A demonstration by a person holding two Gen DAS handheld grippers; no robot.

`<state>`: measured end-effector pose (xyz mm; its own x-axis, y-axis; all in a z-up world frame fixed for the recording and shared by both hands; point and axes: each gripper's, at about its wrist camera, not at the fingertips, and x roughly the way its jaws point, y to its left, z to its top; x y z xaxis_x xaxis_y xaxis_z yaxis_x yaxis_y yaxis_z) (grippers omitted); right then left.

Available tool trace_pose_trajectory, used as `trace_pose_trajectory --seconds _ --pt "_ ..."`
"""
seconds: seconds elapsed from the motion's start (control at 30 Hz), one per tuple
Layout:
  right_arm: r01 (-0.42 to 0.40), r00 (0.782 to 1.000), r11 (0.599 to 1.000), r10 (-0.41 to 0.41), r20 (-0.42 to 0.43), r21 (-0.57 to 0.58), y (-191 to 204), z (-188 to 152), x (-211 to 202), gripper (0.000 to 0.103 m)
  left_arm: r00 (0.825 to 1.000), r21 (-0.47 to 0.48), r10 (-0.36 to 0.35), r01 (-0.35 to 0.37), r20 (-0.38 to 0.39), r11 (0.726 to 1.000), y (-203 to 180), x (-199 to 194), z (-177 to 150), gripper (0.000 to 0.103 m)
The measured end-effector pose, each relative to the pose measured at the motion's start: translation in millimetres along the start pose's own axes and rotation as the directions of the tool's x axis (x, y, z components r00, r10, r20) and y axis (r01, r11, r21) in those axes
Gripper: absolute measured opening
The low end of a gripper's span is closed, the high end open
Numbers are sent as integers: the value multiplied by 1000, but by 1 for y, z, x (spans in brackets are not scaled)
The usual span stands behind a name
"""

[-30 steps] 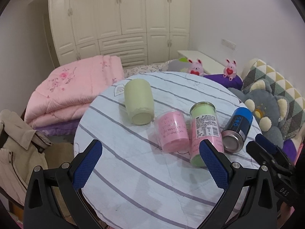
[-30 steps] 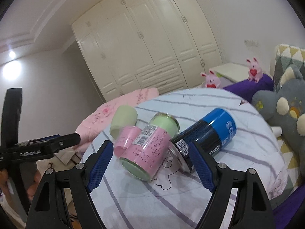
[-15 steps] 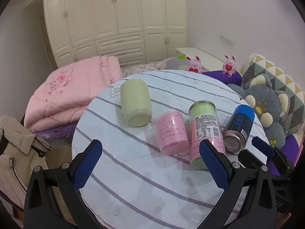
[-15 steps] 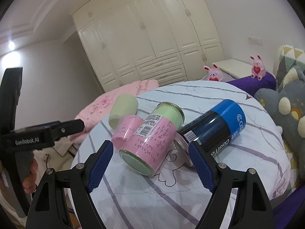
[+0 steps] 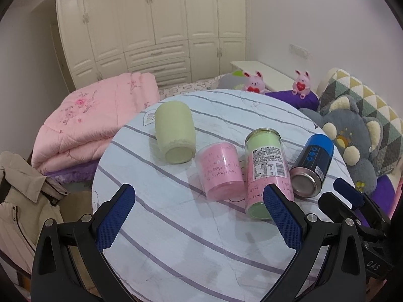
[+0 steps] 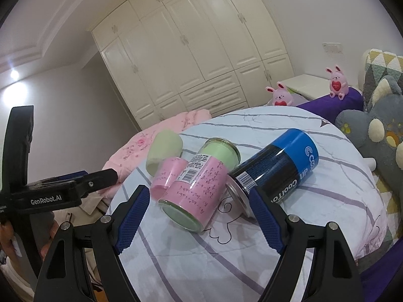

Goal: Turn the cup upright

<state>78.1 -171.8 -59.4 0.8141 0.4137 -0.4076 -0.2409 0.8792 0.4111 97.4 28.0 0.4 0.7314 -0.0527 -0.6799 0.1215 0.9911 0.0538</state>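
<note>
Four cups lie on their sides on a round striped table (image 5: 176,239): a pale green cup (image 5: 175,130), a pink cup (image 5: 220,170), a labelled pink-and-green cup (image 6: 196,188) and a blue can (image 6: 274,173). Both the left gripper (image 5: 199,216) and right gripper (image 6: 201,216) hover empty, jaws spread wide. The labelled cup sits between the right jaws; grasping mid-body seems wise, though touching neighbours crowd it.

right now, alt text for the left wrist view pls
Four containers lie on their sides on a round striped table: a green cup, a pink cup, a pink-labelled jar and a blue can. The open left gripper is in the foreground, holding nothing, with the right gripper at the right edge.
</note>
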Motion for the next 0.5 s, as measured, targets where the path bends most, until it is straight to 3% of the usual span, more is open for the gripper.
trace_pose_trajectory --seconds 0.5 --pt "-11 1000 1000 12 -4 4 -1 -1 5 83 1000 4 -3 3 -9 1000 -1 3 -1 103"
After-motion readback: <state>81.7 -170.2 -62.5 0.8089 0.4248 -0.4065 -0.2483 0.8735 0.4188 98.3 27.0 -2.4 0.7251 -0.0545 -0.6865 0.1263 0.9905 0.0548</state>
